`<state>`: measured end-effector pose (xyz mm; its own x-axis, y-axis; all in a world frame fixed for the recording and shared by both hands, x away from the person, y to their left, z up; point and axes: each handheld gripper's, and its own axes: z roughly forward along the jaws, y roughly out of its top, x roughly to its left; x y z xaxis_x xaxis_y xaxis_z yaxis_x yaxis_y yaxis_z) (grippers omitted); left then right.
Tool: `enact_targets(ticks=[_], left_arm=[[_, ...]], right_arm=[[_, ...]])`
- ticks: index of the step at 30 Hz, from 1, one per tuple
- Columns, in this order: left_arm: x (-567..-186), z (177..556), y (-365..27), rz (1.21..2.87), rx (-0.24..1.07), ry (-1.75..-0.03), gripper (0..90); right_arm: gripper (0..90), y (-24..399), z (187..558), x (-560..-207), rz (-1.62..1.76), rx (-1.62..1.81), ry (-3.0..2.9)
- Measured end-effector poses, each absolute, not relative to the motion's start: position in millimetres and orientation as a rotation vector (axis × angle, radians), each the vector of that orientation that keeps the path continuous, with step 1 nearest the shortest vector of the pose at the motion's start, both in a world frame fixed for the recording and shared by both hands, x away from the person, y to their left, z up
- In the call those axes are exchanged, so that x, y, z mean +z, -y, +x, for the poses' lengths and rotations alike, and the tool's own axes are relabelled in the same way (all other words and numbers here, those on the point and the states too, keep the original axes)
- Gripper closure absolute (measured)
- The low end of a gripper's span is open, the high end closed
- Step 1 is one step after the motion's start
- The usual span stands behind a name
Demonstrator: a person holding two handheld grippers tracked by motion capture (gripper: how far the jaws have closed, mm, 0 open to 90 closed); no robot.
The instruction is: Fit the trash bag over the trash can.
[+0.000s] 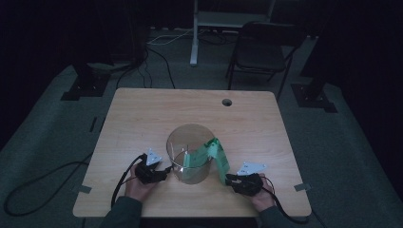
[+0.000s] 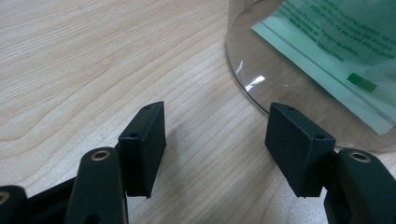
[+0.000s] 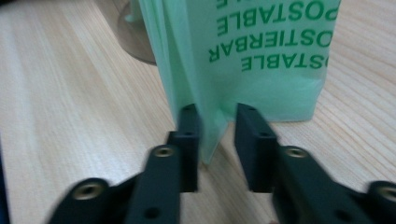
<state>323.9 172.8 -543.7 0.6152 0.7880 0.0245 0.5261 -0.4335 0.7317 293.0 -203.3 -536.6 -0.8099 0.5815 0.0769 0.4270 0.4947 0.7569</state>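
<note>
The table (image 1: 142, 118) is pale wood with a wavy brown grain. The container (image 1: 190, 142) on it is clear and faintly grey. The bag (image 3: 261, 56) is light mint green with darker green capital lettering, and in the left gripper view it carries fine green print, a thin green line and a small solid bright-green rectangle. Both grippers (image 2: 215, 149) (image 3: 217, 140) have matt black jaws with brass-coloured rivets, and pale grey plates on top.

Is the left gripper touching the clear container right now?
Apart. In the left gripper view, the left gripper stands open on the table, with bare wood visible between its right finger and the clear container's base.
</note>
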Motion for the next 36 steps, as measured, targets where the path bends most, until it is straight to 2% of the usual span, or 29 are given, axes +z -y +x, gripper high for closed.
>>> enact_targets(ticks=[3, 7, 10, 15, 24, 36], left_arm=[[-543.7, 323.9, -172.9, 2.136, 0.479, -1.028, 38.3], [-543.8, 323.6, -172.2, 2.137, 0.491, -1.026, 38.1], [-543.8, 321.6, -170.7, 2.157, 0.546, -1.001, 30.9], [-543.8, 321.9, -171.1, 2.158, 0.548, -1.001, 29.0], [-543.6, 322.5, -172.0, 2.163, 0.527, -0.998, 28.9], [-543.9, 324.9, -174.7, 2.147, 0.456, -1.018, 32.1]], right_arm=[[89.6, 207.8, 297.0, -530.0, 0.896, 1.231, -2.514], [89.8, 218.5, 304.9, -509.3, 0.922, 1.297, -2.441], [89.8, 227.2, 310.3, -489.5, 0.925, 1.357, -2.371], [89.8, 238.0, 317.9, -458.1, 0.918, 1.436, -2.294], [89.8, 237.6, 328.5, -411.1, 0.832, 1.451, -2.240], [89.7, 229.1, 339.3, -368.4, 0.748, 1.502, -2.219]])
